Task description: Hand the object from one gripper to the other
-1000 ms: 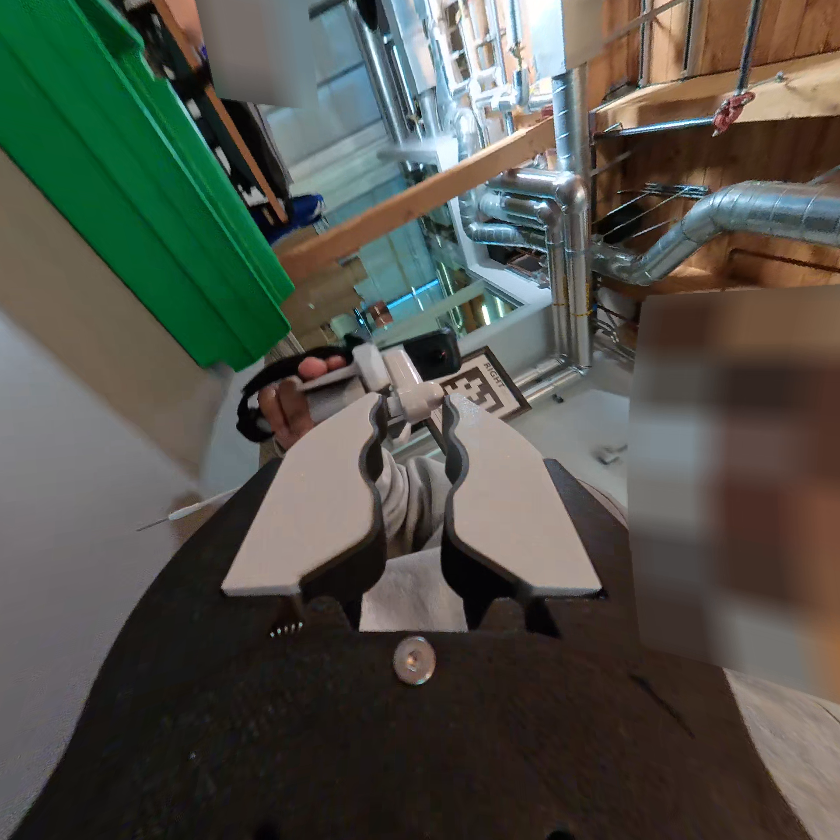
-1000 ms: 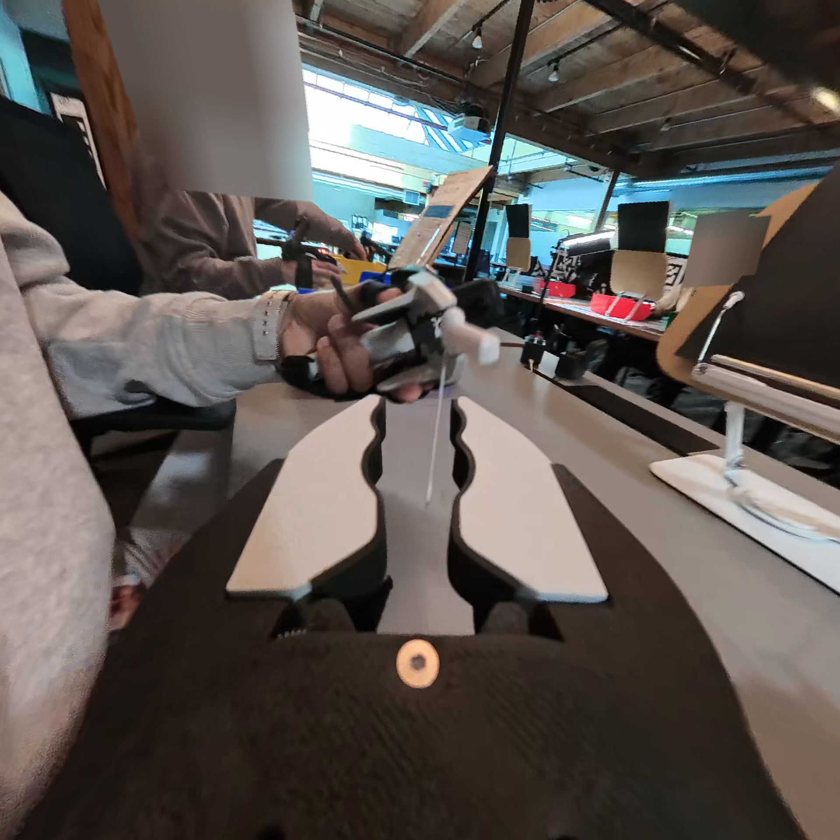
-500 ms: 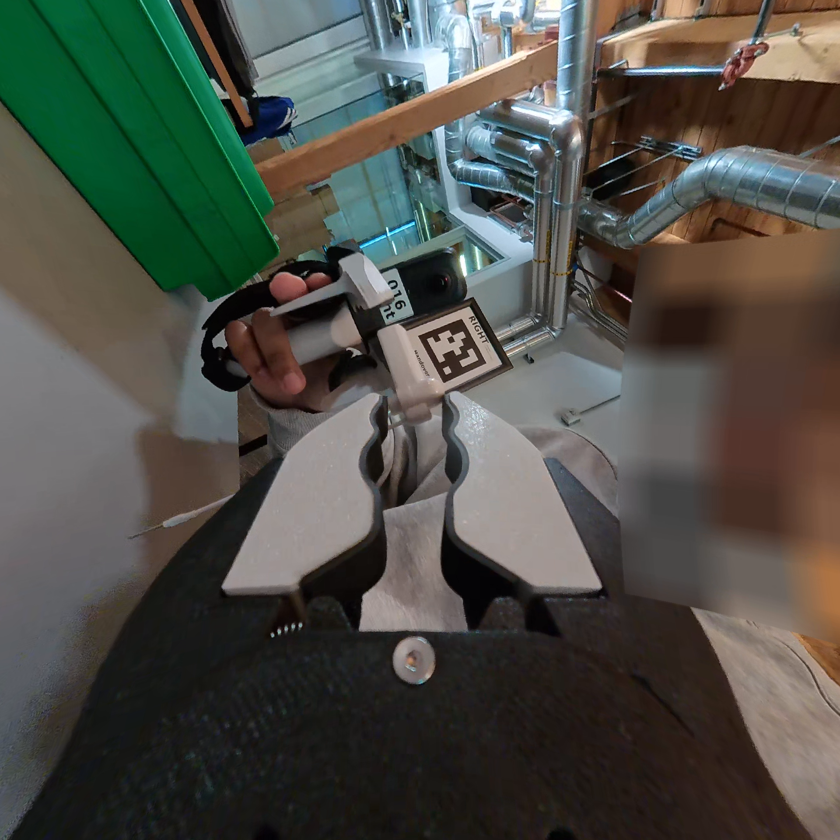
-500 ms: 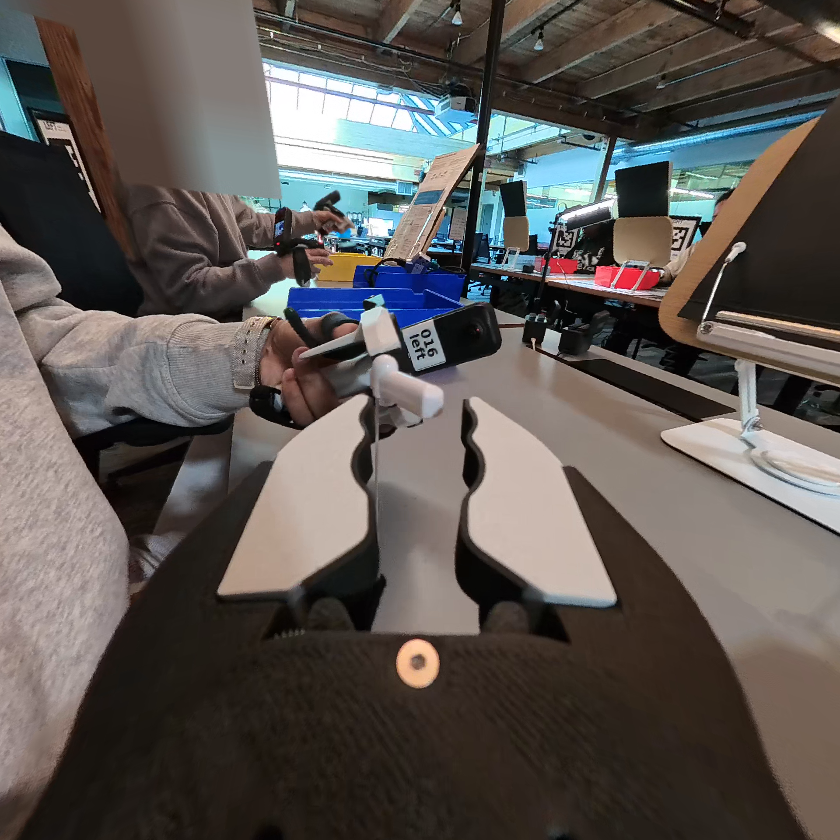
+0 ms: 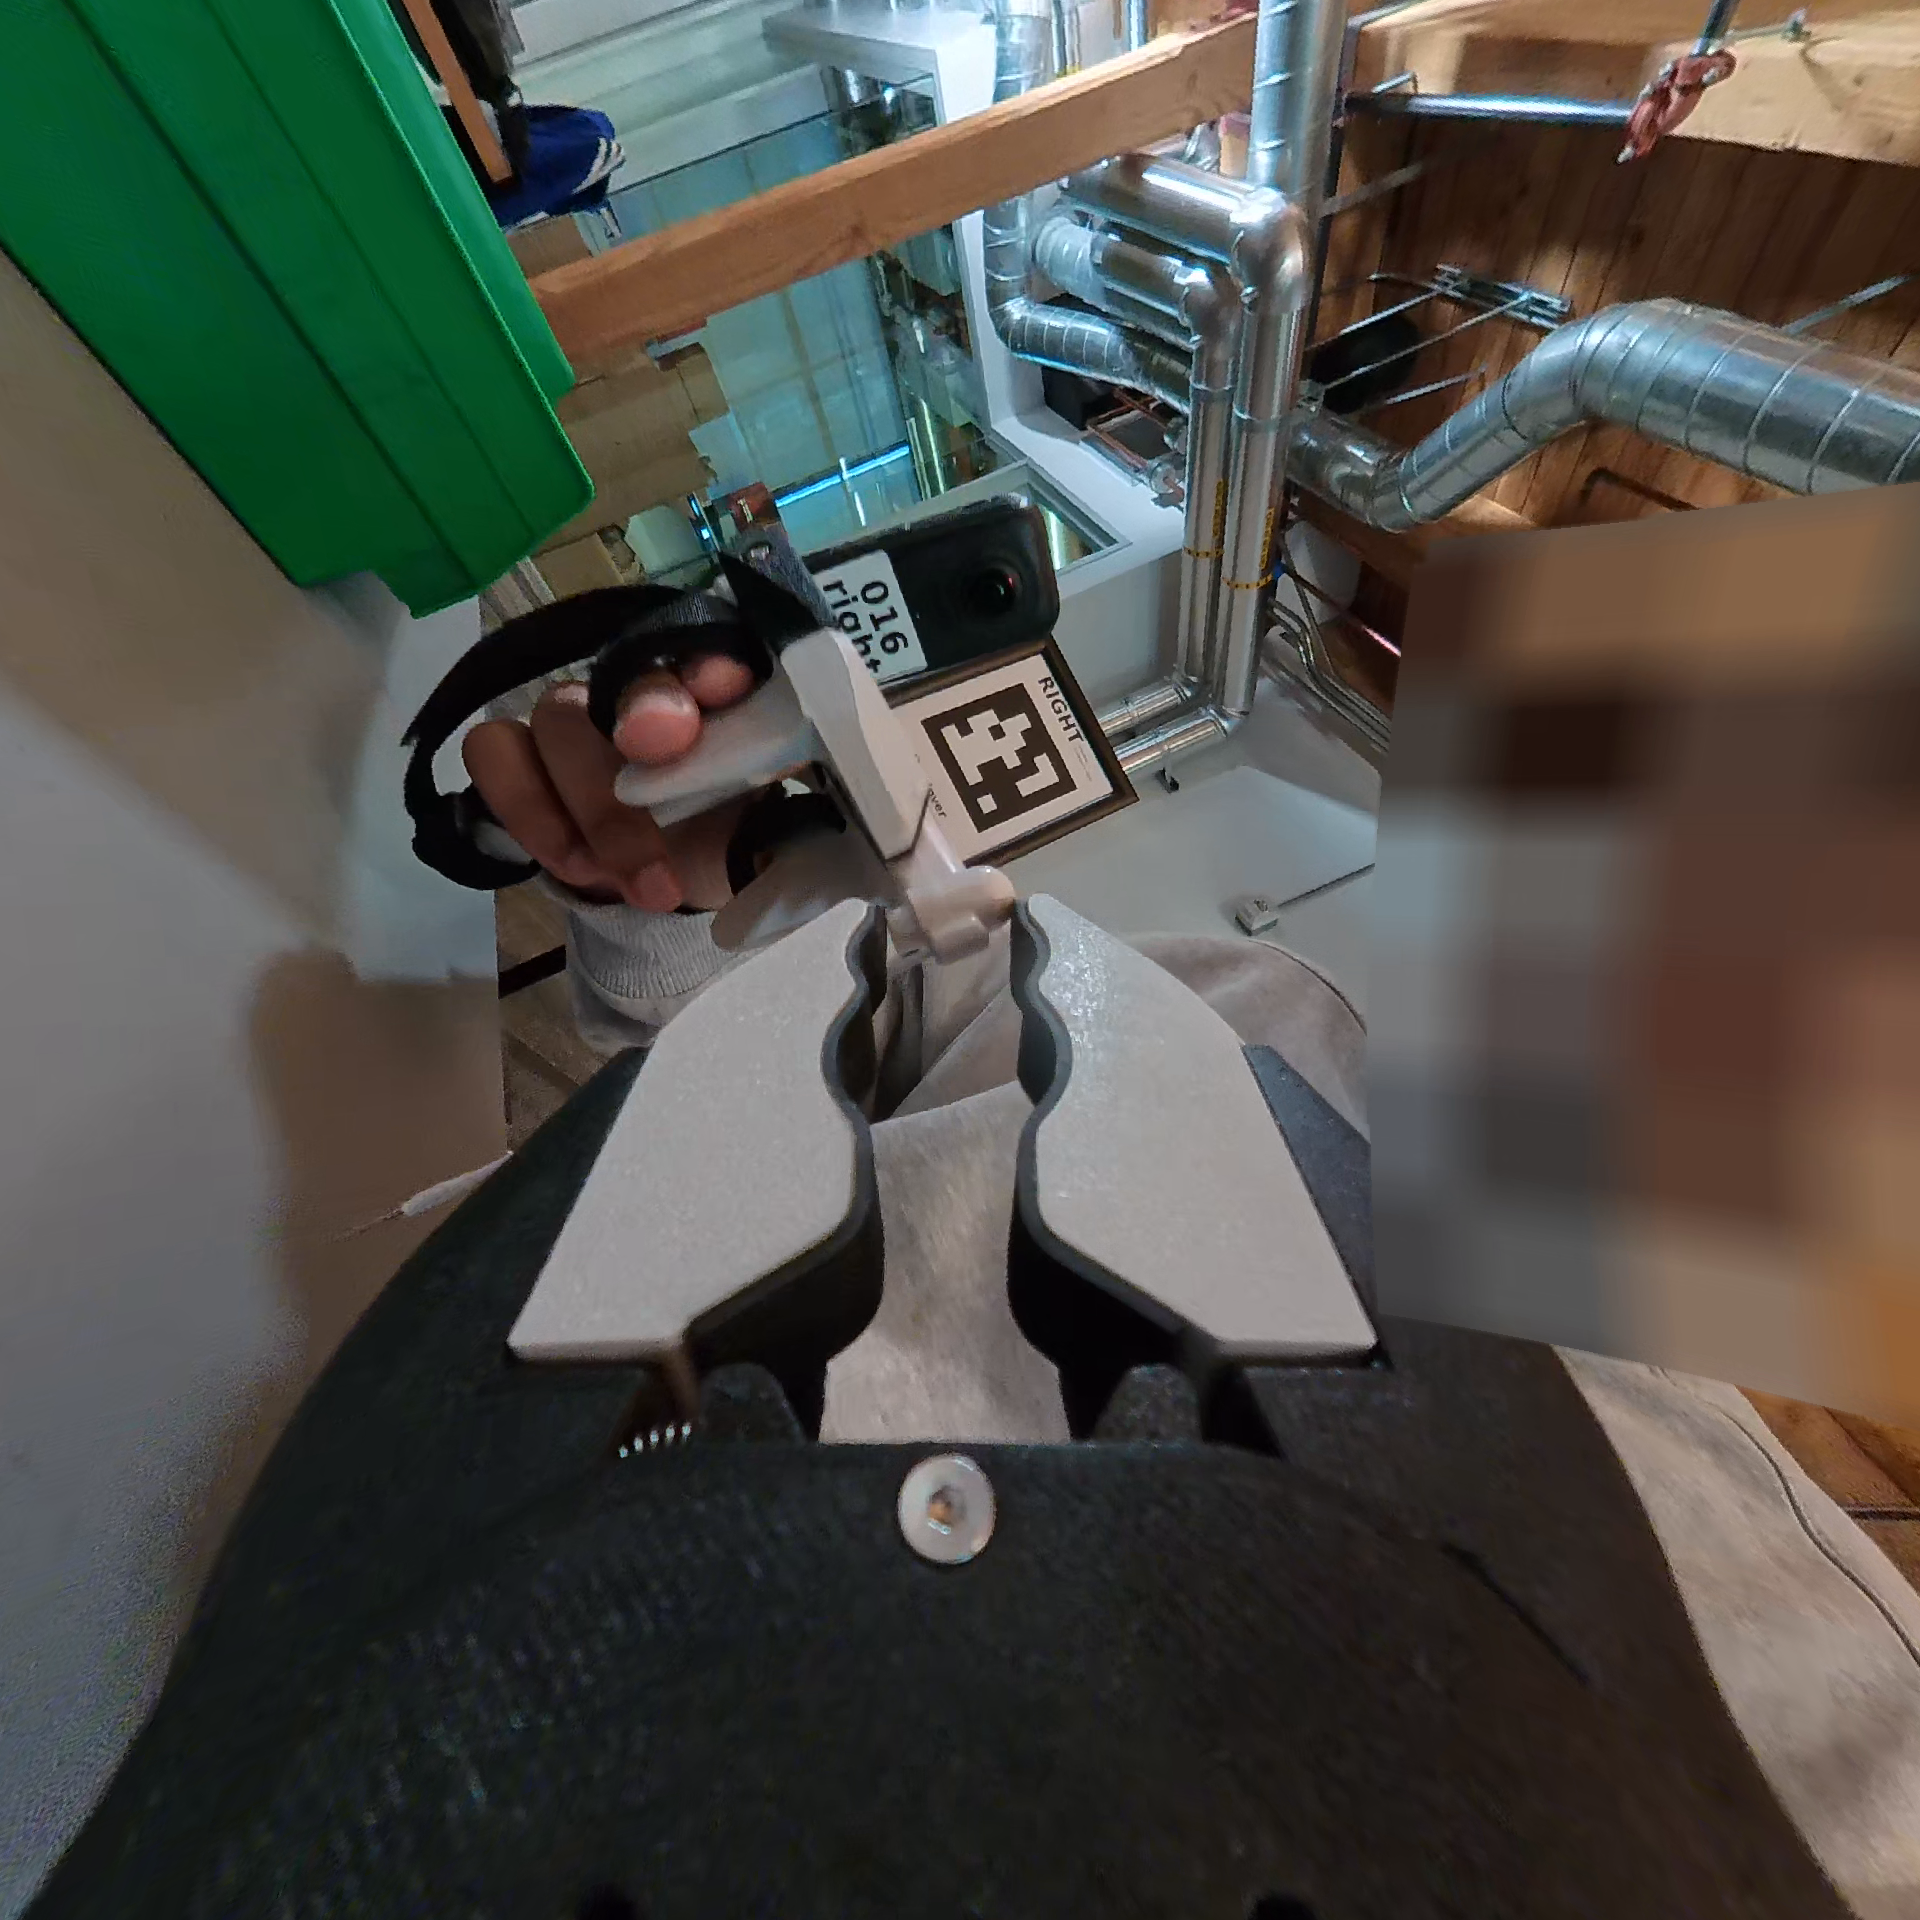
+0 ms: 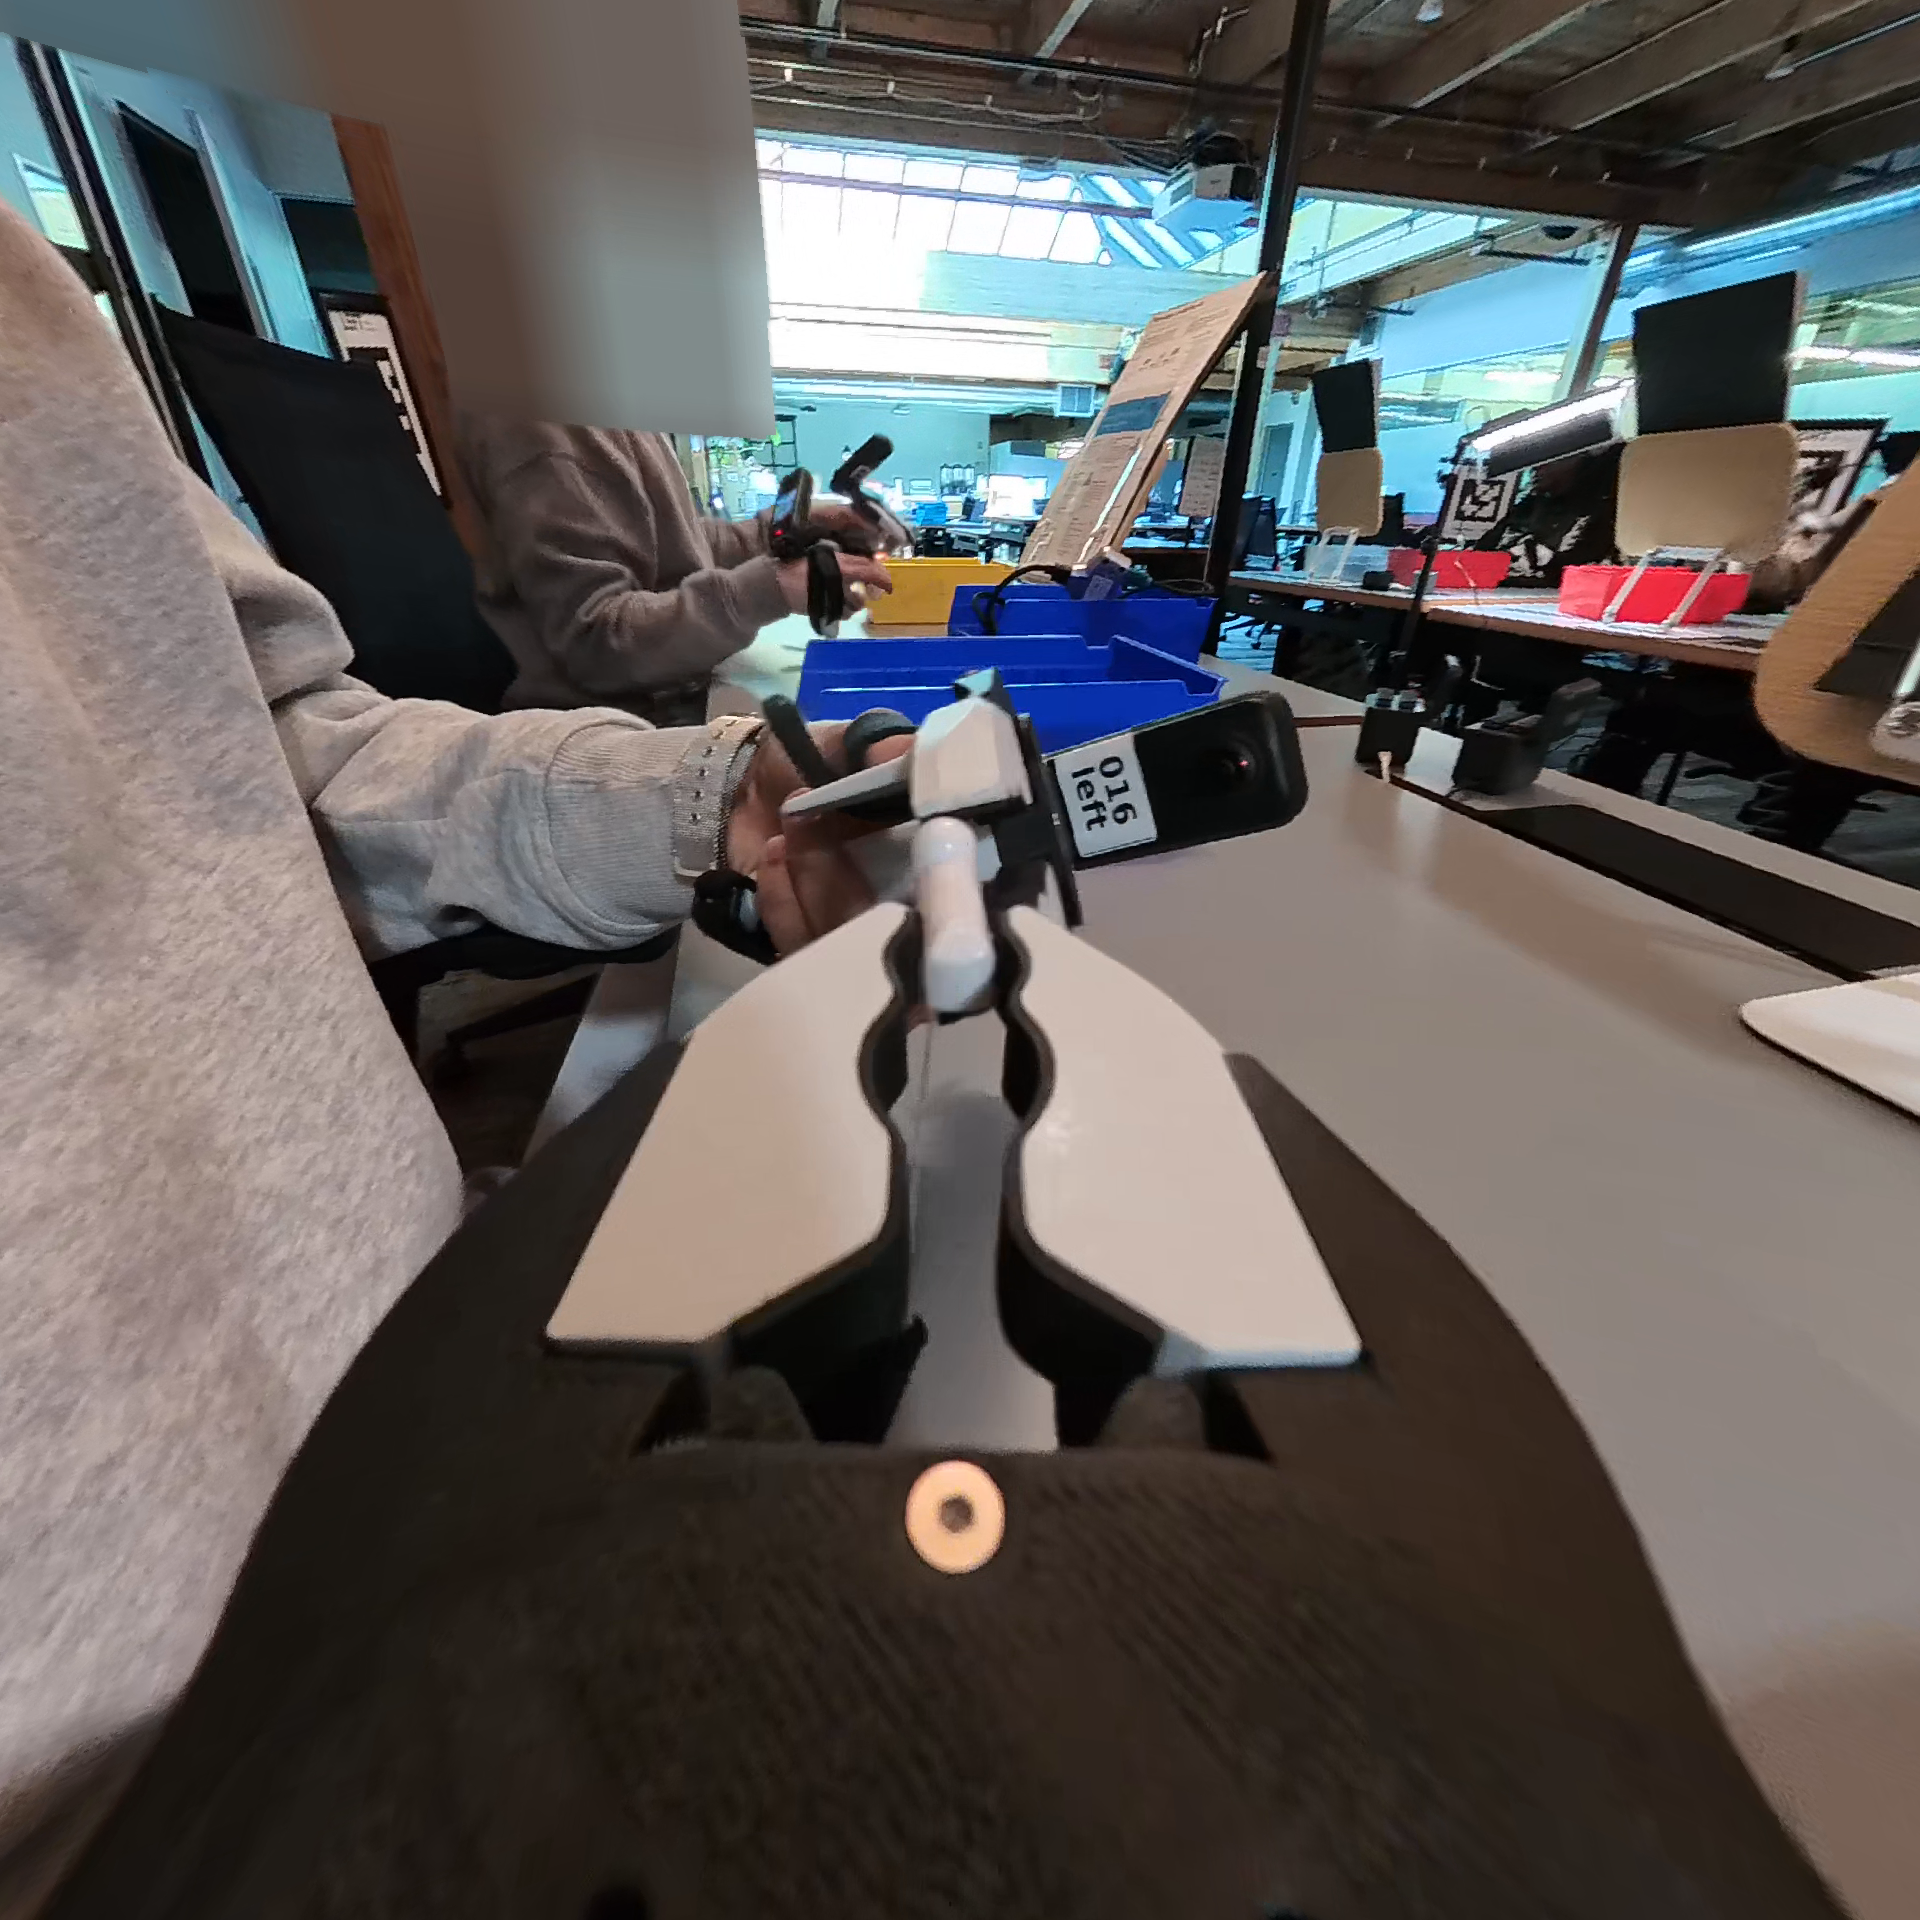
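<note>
Where the two grippers meet, a thin white stick [image 6: 924, 1049] hangs straight down from the tip of the left gripper [image 6: 951, 956], above the worktop [image 6: 1455, 1039]. The right gripper's fingers [image 6: 769, 1143] stand on either side of that tip with a narrow gap between them. The stick sits inside the gap and does not visibly touch either finger, so they look released.

In the left wrist view the right gripper [image 5: 951, 909] pokes its tip between the left gripper's fingers [image 5: 727, 1122], and the stick [image 5: 910, 1013] shows as a faint line just below. Those fingers also show a gap, and I cannot tell whether they pinch the stick.

A left hand [image 6: 800, 862] in a grey sleeve holds the left gripper from behind. A right hand [image 5: 582, 790] holds the other one.

Behind the left gripper sits a blue bin [image 6: 997, 675]. To the left of its fingers a second thin stick [image 5: 416, 1205] lies blurred on the worktop, with a green bin [image 5: 260, 260] farther off.
</note>
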Demonstrator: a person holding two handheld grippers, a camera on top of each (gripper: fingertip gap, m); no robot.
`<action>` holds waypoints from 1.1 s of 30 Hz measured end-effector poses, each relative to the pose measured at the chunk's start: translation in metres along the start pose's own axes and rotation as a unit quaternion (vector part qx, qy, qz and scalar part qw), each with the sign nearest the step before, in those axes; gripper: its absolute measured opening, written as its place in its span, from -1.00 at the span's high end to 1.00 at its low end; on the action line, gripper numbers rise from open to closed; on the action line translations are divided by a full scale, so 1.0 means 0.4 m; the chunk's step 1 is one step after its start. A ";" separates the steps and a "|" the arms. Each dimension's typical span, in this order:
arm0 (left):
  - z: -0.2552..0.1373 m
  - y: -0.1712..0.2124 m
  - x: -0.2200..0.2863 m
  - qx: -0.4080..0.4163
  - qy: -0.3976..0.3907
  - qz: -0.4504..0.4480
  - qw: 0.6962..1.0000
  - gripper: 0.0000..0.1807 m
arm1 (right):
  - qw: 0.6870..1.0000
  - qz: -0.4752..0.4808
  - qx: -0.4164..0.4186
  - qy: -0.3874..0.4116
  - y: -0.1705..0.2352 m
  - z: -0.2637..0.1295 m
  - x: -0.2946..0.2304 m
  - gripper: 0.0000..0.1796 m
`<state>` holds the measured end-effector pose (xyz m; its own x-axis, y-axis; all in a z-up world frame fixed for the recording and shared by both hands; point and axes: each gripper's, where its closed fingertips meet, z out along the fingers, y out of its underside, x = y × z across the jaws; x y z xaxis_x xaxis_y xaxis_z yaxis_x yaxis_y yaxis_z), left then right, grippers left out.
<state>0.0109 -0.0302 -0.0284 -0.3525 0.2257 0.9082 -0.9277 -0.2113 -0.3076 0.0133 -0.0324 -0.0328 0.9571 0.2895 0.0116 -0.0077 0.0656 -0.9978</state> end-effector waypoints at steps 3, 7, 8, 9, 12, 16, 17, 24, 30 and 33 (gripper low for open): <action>-0.004 -0.002 -0.001 0.005 0.001 -0.001 1.000 0.73 | 1.000 0.003 -0.003 0.001 0.004 0.006 -0.001 0.86; -0.016 -0.026 -0.024 0.039 -0.027 0.027 0.998 0.55 | 0.998 0.062 0.027 0.009 -0.011 0.001 0.019 0.86; -0.023 -0.033 -0.030 0.048 -0.036 0.046 0.997 0.51 | 0.995 0.089 0.036 0.013 -0.013 -0.003 0.029 0.86; -0.031 -0.041 -0.037 0.057 -0.045 0.066 0.995 0.47 | 0.992 0.120 0.046 0.013 -0.015 -0.008 0.039 0.86; -0.052 -0.066 -0.052 0.094 -0.090 0.148 0.980 0.46 | 0.970 0.230 0.083 0.002 -0.028 -0.026 0.064 0.86; -0.022 -0.057 -0.020 0.081 -0.136 0.287 0.945 0.46 | 0.941 0.321 0.110 -0.005 -0.021 -0.030 0.084 0.87; -0.014 -0.053 -0.018 0.072 -0.151 0.314 0.934 0.47 | 0.938 0.330 0.109 -0.009 -0.018 -0.025 0.081 0.87; 0.006 -0.020 -0.040 0.040 -0.173 0.336 0.925 0.74 | 0.944 0.322 0.064 -0.031 0.001 0.008 0.040 0.87; -0.004 -0.015 -0.048 0.035 -0.181 0.332 0.925 0.84 | 0.957 0.286 0.035 -0.024 0.016 0.018 0.035 0.86; -0.009 -0.023 -0.048 0.048 -0.177 0.318 0.930 0.84 | 0.972 0.236 0.023 -0.003 0.026 0.017 0.046 0.77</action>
<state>0.0259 -0.0291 -0.0441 -0.7482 -0.2977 0.5929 -0.5243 -0.2821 -0.8034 0.0291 -0.0200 -0.0425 0.8421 0.3042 -0.4453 -0.4578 -0.0332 -0.8885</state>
